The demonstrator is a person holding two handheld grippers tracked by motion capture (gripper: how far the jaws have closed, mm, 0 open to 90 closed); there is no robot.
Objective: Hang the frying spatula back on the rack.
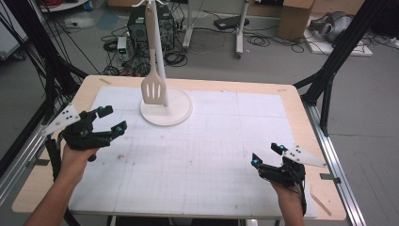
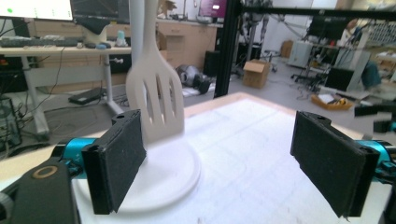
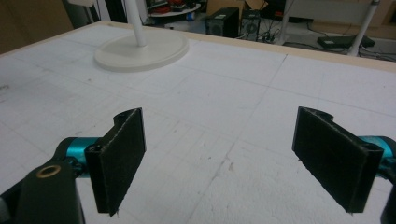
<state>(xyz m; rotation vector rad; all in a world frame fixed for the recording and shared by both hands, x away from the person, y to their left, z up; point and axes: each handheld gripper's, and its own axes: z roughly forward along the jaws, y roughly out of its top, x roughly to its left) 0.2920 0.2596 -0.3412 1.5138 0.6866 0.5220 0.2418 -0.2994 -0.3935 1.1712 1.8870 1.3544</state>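
- Left tool sits at the left of the tabletop, jaws spread wide with nothing between them, aimed at the stand; the forearm comes up from the near left edge and the hand wraps the tool's body from below.
- The white slotted spatula hangs on the white stand at far centre-left, blade just above the round base. Hanging there keeps it upright and clear of the tabletop, apart from both tools.
- From the left gripper view, the spatula shows just beyond the left pad.
- Right tool rests low at the near right, jaws wide and empty, wrist level, well apart from the stand; it looks like it's waiting.
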